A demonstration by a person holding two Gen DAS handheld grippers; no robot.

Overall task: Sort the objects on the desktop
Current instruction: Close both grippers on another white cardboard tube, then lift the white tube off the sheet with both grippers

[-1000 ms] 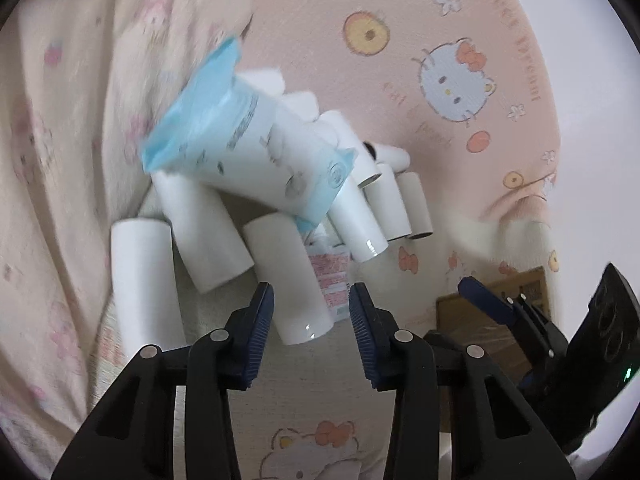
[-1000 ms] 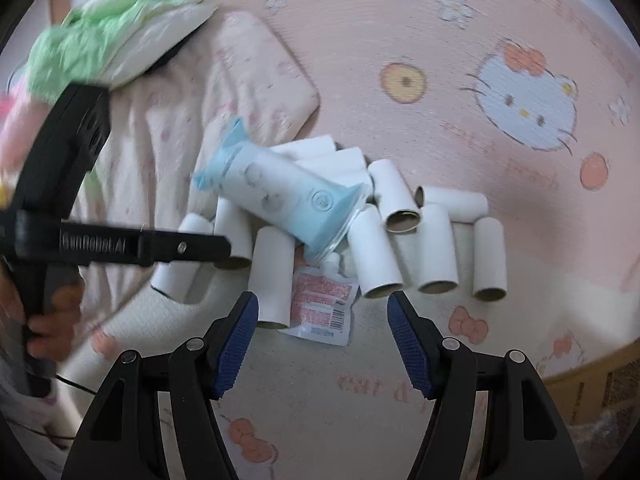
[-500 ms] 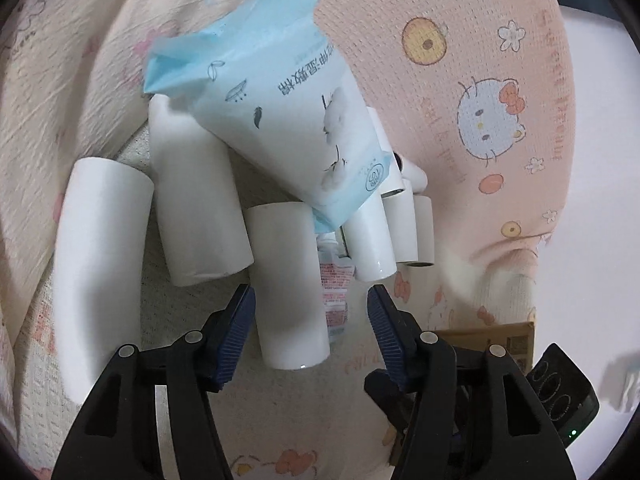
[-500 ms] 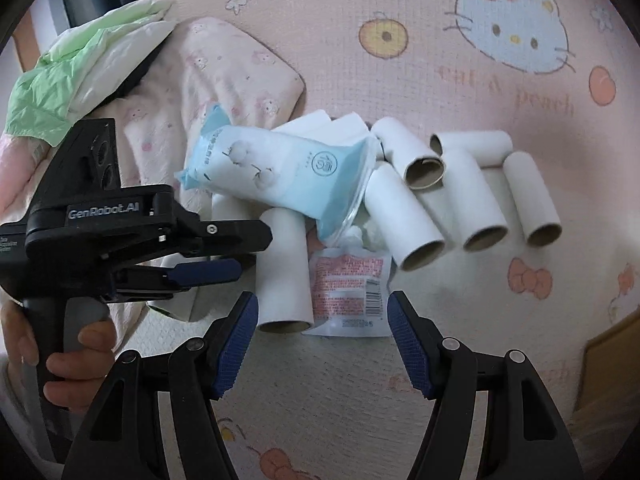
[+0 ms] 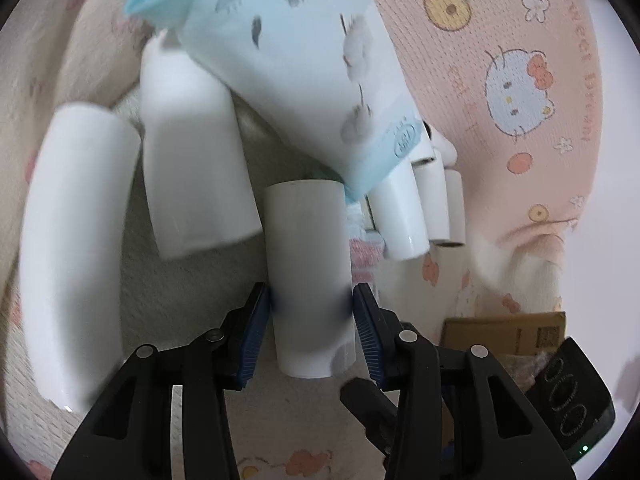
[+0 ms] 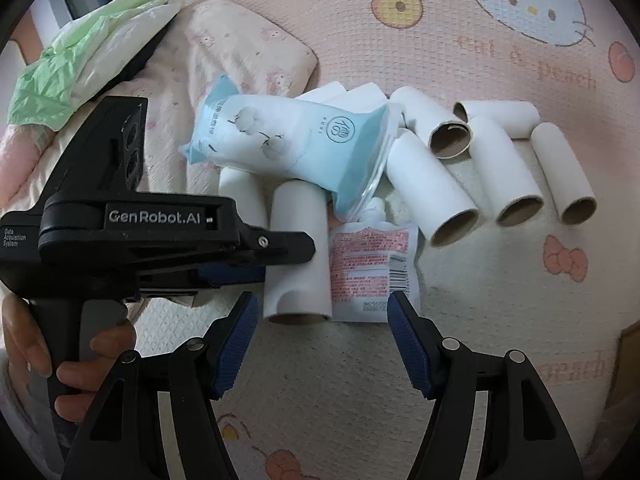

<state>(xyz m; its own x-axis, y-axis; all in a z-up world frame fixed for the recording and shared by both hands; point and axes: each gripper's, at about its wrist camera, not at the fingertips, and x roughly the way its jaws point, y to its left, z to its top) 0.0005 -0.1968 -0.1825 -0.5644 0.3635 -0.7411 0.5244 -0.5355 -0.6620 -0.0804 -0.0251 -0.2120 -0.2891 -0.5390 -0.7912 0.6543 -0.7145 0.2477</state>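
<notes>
Now our left tongs (image 5: 312, 304), whose jaws have just been closing, clench the near end of a white cardboard tube (image 5: 306, 272) lying on the Hello Kitty blanket (image 6: 460, 32) beneath a blue tissue pack (image 6: 288, 140). Our right tongs (image 6: 318, 344) hang released above the spouted pouch (image 6: 372, 264).

Both wrist views angle down (left closest) at shared paper tubes (image 5: 308, 272)

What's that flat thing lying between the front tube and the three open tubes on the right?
Between the front tube and the open tubes lies a small pouch with pink print and a barcode. The right wrist view shows it best.
</notes>
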